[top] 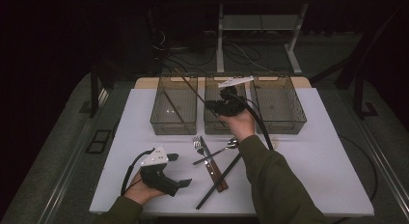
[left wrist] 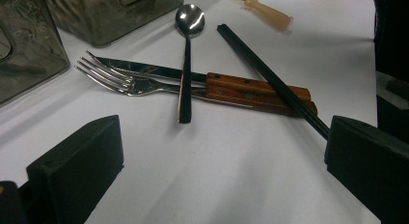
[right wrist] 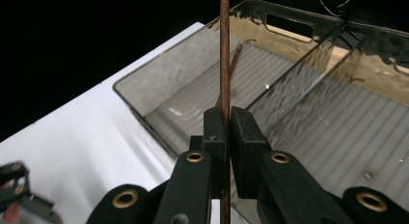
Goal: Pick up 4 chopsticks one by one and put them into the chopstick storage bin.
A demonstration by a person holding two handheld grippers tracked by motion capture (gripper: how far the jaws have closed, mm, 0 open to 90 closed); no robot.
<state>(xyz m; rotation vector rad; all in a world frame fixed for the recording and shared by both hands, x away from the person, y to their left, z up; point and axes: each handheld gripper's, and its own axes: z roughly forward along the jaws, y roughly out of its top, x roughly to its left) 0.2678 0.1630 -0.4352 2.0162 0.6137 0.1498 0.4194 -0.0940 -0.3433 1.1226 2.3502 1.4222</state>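
Right gripper view: a thin brown chopstick [right wrist: 224,55] is seen clamped between the two black jaws of the right tongs [right wrist: 225,125], standing upright and running out of the top of the picture. Beyond it lies the left bin [right wrist: 193,84] of three clear bins, with a second brown chopstick [right wrist: 235,64] already resting aslant on its ribbed floor. In the high view the right tongs [top: 225,106] are held above the middle bin [top: 212,120], and the gripped stick [top: 190,88] slants up and left across the near corner of the left bin [top: 166,119].

The step in hand is judged to be the carrying of this chopstick to the left bin, where its mate lies; it has not yet been let go. The next move would call for the stick to be brought fully over that bin, tilted flatter so its length fits within the walls, and only then released.

The left tongs [top: 181,170] are held idle near the front left of the white tabletop [top: 308,171], the jaws standing wide apart with nothing between them, pointed toward the remaining cutlery: a fork [left wrist: 123,81], a wooden-handled knife [left wrist: 241,91], a spoon [left wrist: 187,50] lying across both, and a black chopstick [left wrist: 270,77] lying across the knife handle.
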